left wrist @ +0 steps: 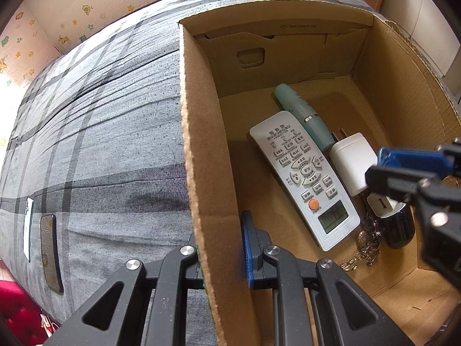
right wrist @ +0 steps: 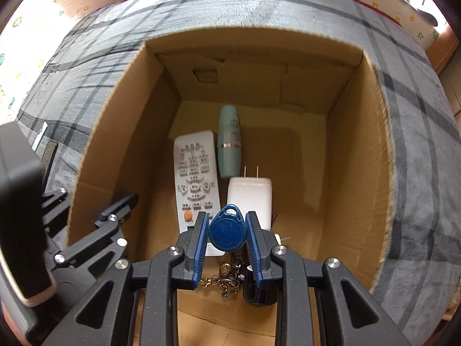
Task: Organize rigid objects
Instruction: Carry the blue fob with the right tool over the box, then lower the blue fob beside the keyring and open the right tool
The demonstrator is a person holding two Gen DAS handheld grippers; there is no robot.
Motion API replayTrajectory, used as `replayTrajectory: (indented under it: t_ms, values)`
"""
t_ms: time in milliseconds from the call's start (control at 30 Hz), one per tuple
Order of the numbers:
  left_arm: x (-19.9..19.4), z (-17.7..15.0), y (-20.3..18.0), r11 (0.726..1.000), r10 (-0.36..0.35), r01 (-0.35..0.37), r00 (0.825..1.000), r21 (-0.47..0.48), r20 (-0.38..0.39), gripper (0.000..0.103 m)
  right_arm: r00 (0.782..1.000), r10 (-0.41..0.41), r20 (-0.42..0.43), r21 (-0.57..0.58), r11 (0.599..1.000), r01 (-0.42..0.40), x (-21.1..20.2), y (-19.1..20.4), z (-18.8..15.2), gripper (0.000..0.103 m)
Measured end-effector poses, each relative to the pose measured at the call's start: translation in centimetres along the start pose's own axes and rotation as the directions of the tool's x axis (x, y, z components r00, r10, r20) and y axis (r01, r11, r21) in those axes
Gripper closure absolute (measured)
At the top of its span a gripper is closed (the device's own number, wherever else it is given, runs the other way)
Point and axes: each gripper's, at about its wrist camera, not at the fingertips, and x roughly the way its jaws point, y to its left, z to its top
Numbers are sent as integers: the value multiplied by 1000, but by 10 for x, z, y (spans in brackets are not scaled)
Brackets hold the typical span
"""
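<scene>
Blue key fob (right wrist: 227, 229) above box (right wrist: 357, 155)

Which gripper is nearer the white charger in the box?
Right. The right gripper, holding the blue key fob, hangs just above the white charger; the left gripper straddles the box wall, beyond the remote.

Bed (left wrist: 100, 144) covered in grey plaid fabric, carrying an open cardboard box (left wrist: 201, 150) at its middle. Two flat items lie directly on the cover near the left edge, well apart from the box: a dark phone (left wrist: 51, 252) and, just beside it, a thin white slab (left wrist: 28, 227).
</scene>
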Motion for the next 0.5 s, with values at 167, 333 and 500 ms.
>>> replayTrajectory:
  t_ms: [167, 333, 500]
  values:
    - [0, 0, -1, 1000, 1, -1, 1000, 1, 0, 85, 1000, 7, -16, 10, 1000, -7, 8, -1, -7, 75]
    - [0, 0, -1, 1000, -3, 3, 1000, -4, -1, 85, 1000, 8, -10, 21, 1000, -8, 5, -3, -8, 75]
    - [0, -1, -1, 1000, -6, 6, 1000, -7, 1, 85, 1000, 9, 5, 16, 1000, -10, -4, -3, -8, 66]
